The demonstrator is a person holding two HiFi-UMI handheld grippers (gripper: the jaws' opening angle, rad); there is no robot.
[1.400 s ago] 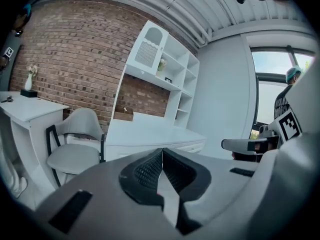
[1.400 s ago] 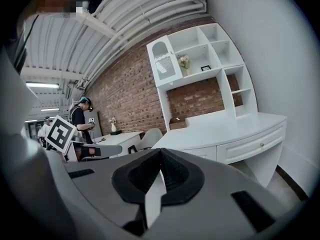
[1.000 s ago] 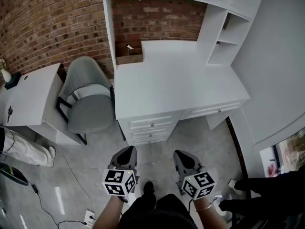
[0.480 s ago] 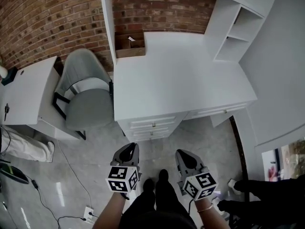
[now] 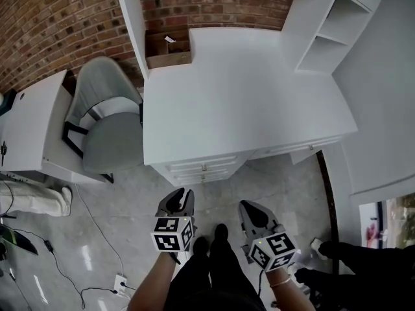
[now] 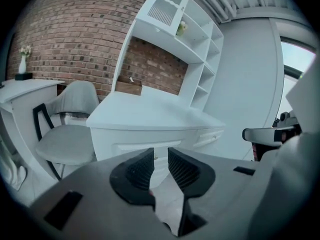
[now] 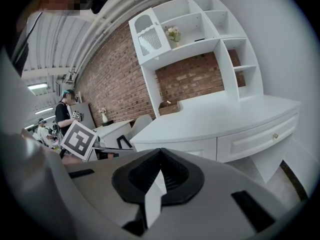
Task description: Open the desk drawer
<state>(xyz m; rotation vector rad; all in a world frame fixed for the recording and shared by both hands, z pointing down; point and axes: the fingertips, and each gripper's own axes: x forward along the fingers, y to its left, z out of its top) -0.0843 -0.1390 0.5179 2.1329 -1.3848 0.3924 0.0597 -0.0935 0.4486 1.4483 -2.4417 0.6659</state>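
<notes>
The white desk (image 5: pixel 246 102) stands ahead of me, with a stack of closed drawers (image 5: pixel 204 167) at its front left and a wide closed drawer (image 5: pixel 295 149) with a small knob to the right. My left gripper (image 5: pixel 182 197) hovers over the floor just short of the drawer stack; its jaws are opening and nothing is between them. In the left gripper view the gripper (image 6: pixel 161 156) points at the top drawer front (image 6: pixel 135 146). My right gripper (image 5: pixel 249 208) is shut and empty, beside the left one. The right gripper view shows this gripper (image 7: pixel 160 154) and the wide drawer (image 7: pixel 260 136).
A grey chair (image 5: pixel 107 125) stands left of the desk, next to a white side cabinet (image 5: pixel 32 128). A cardboard box (image 5: pixel 167 49) sits at the desk's back left, under the white shelf unit (image 5: pixel 331 24). Cables and a floor socket (image 5: pixel 120 282) lie at the left.
Both grippers have come forward and lower towards the desk front. The left gripper's jaws, shut before, now stand apart. The right jaws have stayed shut.
</notes>
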